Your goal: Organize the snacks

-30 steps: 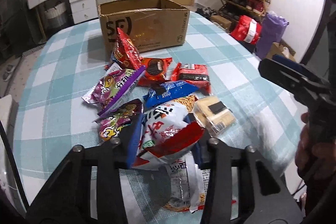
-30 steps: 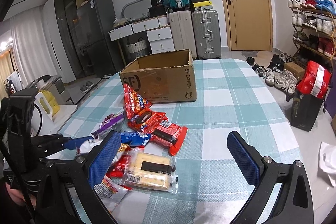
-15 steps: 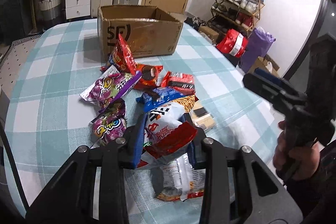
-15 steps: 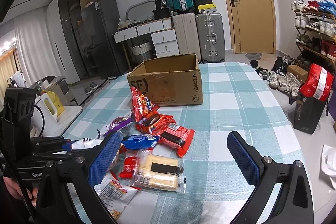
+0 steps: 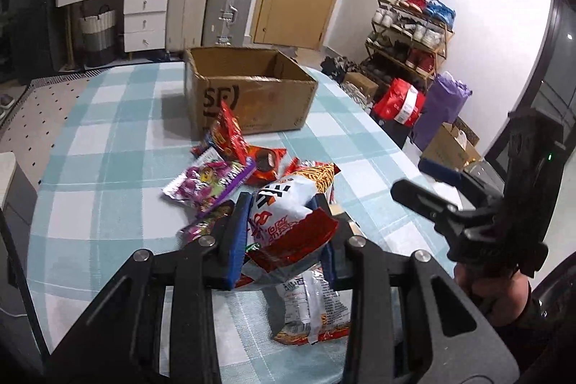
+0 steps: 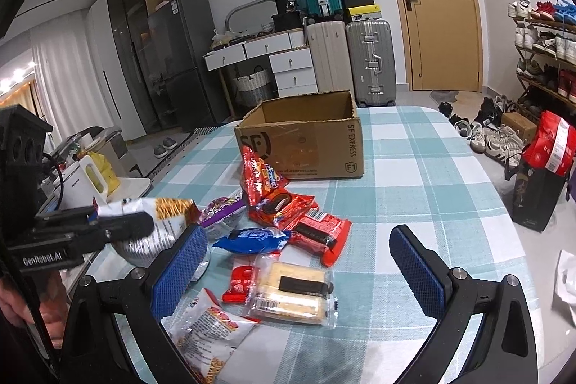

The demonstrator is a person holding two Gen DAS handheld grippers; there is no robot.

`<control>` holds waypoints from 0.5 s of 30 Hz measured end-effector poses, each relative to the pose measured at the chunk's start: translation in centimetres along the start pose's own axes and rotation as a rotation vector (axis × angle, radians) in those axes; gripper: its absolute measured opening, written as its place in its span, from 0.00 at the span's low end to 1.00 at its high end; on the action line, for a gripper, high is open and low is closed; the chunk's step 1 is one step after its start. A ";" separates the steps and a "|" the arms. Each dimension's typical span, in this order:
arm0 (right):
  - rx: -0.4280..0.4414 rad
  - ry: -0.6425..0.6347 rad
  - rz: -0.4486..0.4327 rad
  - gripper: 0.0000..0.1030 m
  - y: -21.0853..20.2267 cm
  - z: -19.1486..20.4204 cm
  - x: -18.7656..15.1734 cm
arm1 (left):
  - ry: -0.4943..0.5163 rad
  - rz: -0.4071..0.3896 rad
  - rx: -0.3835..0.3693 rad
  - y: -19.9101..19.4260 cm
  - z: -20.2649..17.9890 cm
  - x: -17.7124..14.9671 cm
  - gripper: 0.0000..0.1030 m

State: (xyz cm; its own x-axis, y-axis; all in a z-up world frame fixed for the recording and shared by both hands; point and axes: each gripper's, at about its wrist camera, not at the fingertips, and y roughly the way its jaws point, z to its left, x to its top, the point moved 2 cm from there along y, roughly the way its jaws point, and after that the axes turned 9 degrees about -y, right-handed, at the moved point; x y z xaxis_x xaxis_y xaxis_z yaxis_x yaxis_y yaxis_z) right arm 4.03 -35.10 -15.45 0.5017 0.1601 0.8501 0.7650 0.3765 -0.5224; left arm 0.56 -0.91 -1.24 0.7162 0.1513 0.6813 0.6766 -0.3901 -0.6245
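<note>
Checked teal-and-white bench [image 5: 108, 139] carried the snack pile, with an open cardboard box [image 5: 252, 96] at its far end. Left gripper [image 5: 284, 225] was clamped on a white-and-red snack bag [image 5: 288, 207]: jaws pulled in, both blue pads pressing the bag's sides. Bag was pinched near its red end, its white end with the orange stick print pointing away from the gripper toward the box, long axis roughly along the fingers. In the right wrist view the same bag [image 6: 169, 211] hung clear above the bench at the left edge, in the left gripper [image 6: 118, 225].

Right gripper [image 6: 295, 261] was spread wide, nothing between its pads, hovering over the near side of the pile. Under and ahead of it: a clear-wrapped cracker pack [image 6: 291, 287] lying flat with its long axis across the view, a blue packet [image 6: 255, 240], a red bar packet [image 6: 320, 236], a red cookie packet [image 6: 277, 204], and a tall red bag [image 6: 259, 175] leaning against the box front. A purple candy bag [image 5: 208, 179] lay left of the cookie packet. Another white-and-red noodle-print bag [image 5: 313, 308] lay on the bench just below the held one.

Suitcases [image 6: 349, 60] and a wooden door [image 6: 439, 2] stood behind the bench, a shoe rack [image 5: 410, 35] to the right.
</note>
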 end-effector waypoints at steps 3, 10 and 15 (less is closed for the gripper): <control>0.013 0.000 0.009 1.00 0.0 0.4 -0.2 | -0.008 -0.019 0.018 -1.1 0.7 0.2 0.30; 0.039 -0.005 0.044 1.00 0.0 1.4 -1.4 | -0.040 -0.046 0.068 -2.4 2.8 0.3 0.30; 0.060 -0.024 0.076 1.00 0.0 2.5 -2.6 | -0.068 -0.056 0.073 -3.3 4.0 0.1 0.30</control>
State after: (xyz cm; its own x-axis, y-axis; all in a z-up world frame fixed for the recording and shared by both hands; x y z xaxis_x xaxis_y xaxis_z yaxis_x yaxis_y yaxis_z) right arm 1.71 -33.29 -17.44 0.5470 0.2118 0.8099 0.6993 0.4162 -0.5812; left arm -0.91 4.02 -0.62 0.6850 0.2334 0.6901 0.7249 -0.3120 -0.6141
